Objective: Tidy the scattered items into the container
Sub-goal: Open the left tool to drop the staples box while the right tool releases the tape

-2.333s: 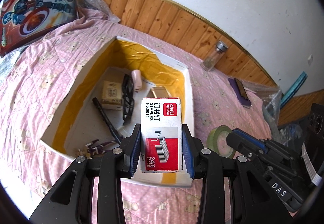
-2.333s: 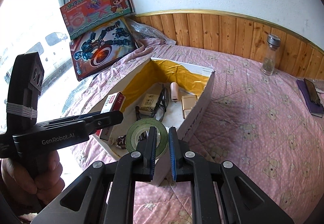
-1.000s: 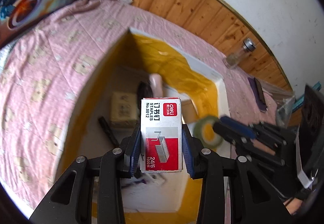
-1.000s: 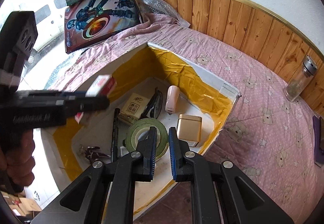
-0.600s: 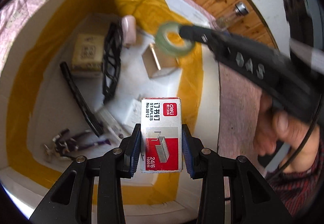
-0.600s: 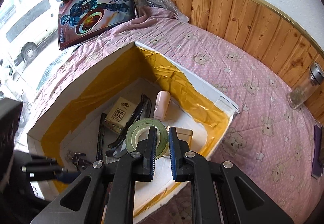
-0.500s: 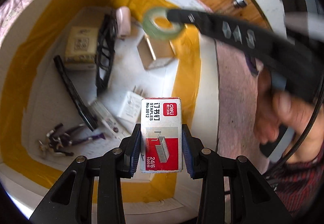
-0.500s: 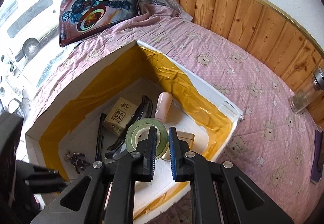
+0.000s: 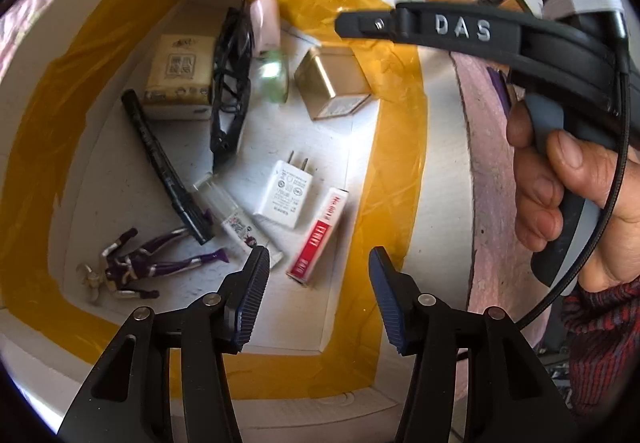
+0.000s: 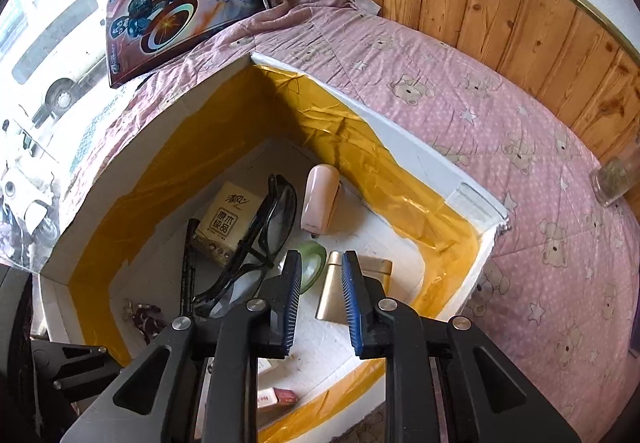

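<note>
The white box with yellow tape lining point(image 9: 404, 147) point(image 10: 416, 159) sits on the pink quilt. My left gripper point(image 9: 316, 269) is open and empty above its near end. The red and white staples box point(image 9: 318, 237) lies on its side on the box floor; it also shows in the right wrist view point(image 10: 276, 397). My right gripper point(image 10: 318, 277) is open and empty over the box. The green tape roll point(image 9: 274, 77) point(image 10: 310, 265) is blurred on edge between the black glasses point(image 9: 230, 83) and the gold tin point(image 9: 334, 81).
In the box also lie a tissue pack point(image 9: 180, 77), a black pen point(image 9: 164, 167), a white charger point(image 9: 286, 193), a purple toy figure point(image 9: 136, 269) and a pink case point(image 10: 320, 203). A glass jar point(image 10: 616, 179) and toy boxes point(image 10: 180, 7) sit outside on the quilt.
Both grippers opened. The staples box dropped from my left gripper onto the box floor. The green tape roll left my right gripper and fell among the glasses and tin.
</note>
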Tool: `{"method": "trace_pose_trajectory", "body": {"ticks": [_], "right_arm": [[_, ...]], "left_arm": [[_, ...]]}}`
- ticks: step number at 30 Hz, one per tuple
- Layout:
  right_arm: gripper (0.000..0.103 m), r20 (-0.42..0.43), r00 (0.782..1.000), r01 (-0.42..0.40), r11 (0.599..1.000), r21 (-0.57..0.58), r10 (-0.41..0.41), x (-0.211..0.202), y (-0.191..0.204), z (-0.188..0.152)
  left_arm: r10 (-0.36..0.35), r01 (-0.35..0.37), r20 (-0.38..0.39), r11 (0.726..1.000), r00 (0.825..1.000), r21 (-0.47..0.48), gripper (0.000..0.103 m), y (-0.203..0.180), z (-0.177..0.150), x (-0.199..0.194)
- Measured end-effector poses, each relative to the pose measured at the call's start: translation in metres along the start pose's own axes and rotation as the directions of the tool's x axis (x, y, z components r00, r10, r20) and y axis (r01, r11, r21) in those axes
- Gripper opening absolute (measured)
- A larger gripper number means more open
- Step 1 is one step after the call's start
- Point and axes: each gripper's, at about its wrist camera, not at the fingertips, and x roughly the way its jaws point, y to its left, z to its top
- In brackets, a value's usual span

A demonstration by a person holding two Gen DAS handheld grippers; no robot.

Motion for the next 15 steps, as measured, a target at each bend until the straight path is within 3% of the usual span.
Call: {"method": "trace_pose_trajectory", "body": {"ticks": [5,15], "right_arm": [[0.023,0.013,0.999,-0.031,0.999,0.031,0.031,-0.014,0.0,-0.009],[0.027,0.031,0.999,-0.04,0.999,0.017,0.04,-0.043,0.026,-0.038]], "left_arm": [[0.019,-0.021,0.054,0.999,0.998,0.029,0.055,-0.007,-0.004,-0.016],[0.129,-0.149,0.178,0.983,0.976,0.109,0.055,-0.02,-0.013,-0.047]]}}
